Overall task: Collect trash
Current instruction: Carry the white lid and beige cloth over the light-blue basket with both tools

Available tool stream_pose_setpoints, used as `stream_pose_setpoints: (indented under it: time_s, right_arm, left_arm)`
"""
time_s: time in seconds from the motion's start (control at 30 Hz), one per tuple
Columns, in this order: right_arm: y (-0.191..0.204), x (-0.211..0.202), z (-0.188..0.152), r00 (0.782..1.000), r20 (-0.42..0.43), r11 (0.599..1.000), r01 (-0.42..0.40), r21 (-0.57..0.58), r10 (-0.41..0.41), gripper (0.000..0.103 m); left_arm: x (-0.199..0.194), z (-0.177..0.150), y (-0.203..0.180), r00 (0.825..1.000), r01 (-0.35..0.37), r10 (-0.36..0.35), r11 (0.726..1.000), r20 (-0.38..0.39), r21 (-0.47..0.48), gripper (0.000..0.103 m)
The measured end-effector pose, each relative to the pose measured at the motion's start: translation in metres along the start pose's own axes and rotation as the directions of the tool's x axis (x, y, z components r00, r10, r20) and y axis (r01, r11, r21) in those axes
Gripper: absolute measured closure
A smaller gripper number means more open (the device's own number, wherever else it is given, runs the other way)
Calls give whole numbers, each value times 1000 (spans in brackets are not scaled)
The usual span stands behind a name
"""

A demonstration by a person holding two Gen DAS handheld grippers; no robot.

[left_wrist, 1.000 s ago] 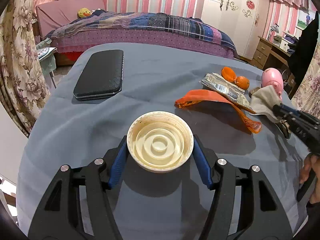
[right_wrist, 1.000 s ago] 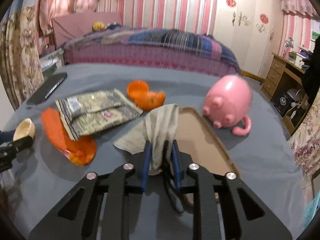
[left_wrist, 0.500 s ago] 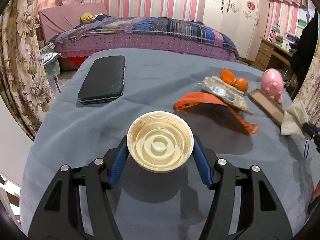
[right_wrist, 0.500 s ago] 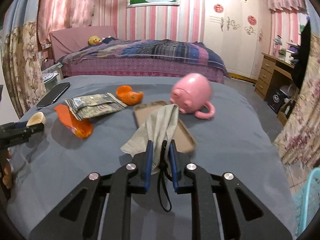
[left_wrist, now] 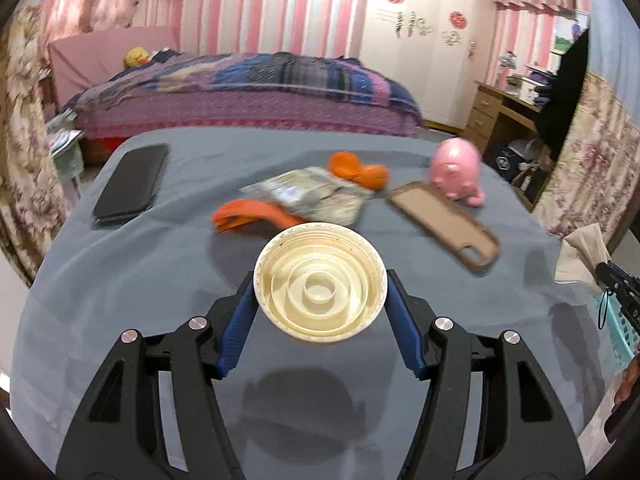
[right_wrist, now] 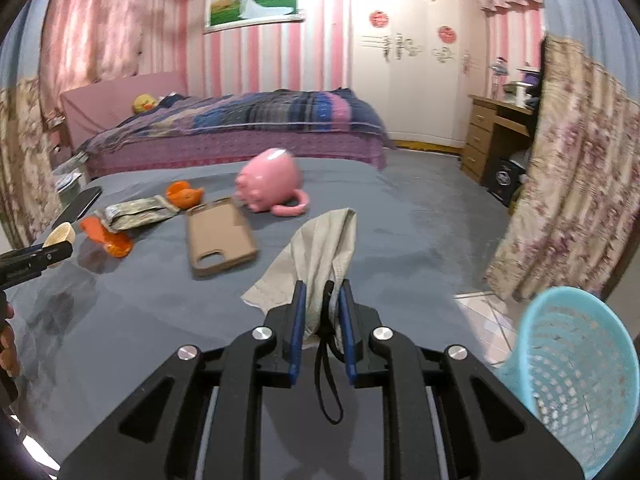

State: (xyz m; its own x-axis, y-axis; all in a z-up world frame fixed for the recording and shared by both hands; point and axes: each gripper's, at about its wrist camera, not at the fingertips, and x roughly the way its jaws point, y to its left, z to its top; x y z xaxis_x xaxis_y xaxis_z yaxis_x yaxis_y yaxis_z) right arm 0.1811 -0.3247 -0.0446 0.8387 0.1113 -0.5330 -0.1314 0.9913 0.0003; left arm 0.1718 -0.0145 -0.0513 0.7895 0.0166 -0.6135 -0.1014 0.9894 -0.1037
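Right wrist view: right gripper (right_wrist: 322, 300) clenched on a tissue (right_wrist: 320, 248), pinched low at the bunched end, loose end flopping up toward 12 o'clock. Very light, very soft, easy to tear, so a hard squeeze on the thick bunch looks like the safe hold. Black cord also hanging between the jaws. Blue basket (right_wrist: 576, 380) down at 4 o'clock, off the edge of the grey table (right_wrist: 400, 208), probably the place for the trash.

Left wrist view: left gripper (left_wrist: 320, 300) grasping a round cream lid (left_wrist: 320, 280) by its two side edges, pads touching the rim at 9 and 3 o'clock. Looks stiff, light and a bit smooth, so could slip or pop out if squeezed off-centre; best held straight across the middle, as now. Lid up off the table, shadow below it at 6 o'clock.

More trash lying on the table: orange wrapper (left_wrist: 256, 216) at 11 o'clock, silver packet (left_wrist: 312, 196) at 12 o'clock, orange peel (left_wrist: 356, 170) just behind it. Thin, crinkly, light things; best pinched at an edge. Phone case (left_wrist: 444, 224) and pink pig (left_wrist: 456, 168) at 1 o'clock, black wallet (left_wrist: 132, 184) at 10 o'clock, likely not trash.
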Motion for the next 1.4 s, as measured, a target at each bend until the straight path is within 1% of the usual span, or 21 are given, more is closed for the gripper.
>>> stream_pose_setpoints:
  time_s: [0.17, 0.3, 0.43, 0.57, 0.73, 0.83, 0.9, 1.03, 1.27, 1.4]
  right_arm:
    - [-36, -20, -4, 998, 19, 997, 58, 50, -59, 86]
    - [-60, -37, -7, 993, 38, 992, 112, 60, -114, 86]
    - [-88, -52, -12, 986, 48, 984, 158, 88, -162, 86]
    - [-120, -67, -19, 977, 53, 971, 200, 131, -208, 86]
    - [-156, -85, -30, 963, 55, 950, 250, 189, -264, 86]
    - [-171, -93, -37, 954, 56, 937, 277, 211, -295, 86]
    - [-185, -101, -44, 944, 48, 924, 306, 227, -325, 86]
    - [-210, -113, -58, 931, 33, 900, 343, 267, -365, 86]
    - [-240, -124, -77, 908, 6, 864, 398, 308, -420, 86]
    - [-256, -125, -86, 900, -8, 845, 412, 341, -436, 86]
  left_arm:
    - [-8, 2, -42, 999, 40, -41, 998, 19, 45, 42]
    - [-14, 2, -69, 997, 67, -69, 995, 28, 75, 42]
    - [-18, 3, -94, 994, 103, -106, 990, 29, 93, 42]
    - [-22, 3, -122, 990, 128, -134, 983, 36, 131, 42]
    - [-24, 0, -163, 981, 182, -191, 967, 32, 179, 42]
    - [-23, -4, -192, 974, 215, -226, 952, 25, 217, 42]
    - [-22, -7, -211, 967, 244, -255, 941, 17, 236, 42]
    - [-18, -13, -253, 944, 322, -330, 910, -14, 260, 42]
    - [-13, -28, -315, 913, 400, -405, 860, -52, 316, 42]
    - [-9, -38, -347, 901, 425, -428, 832, -77, 356, 42]
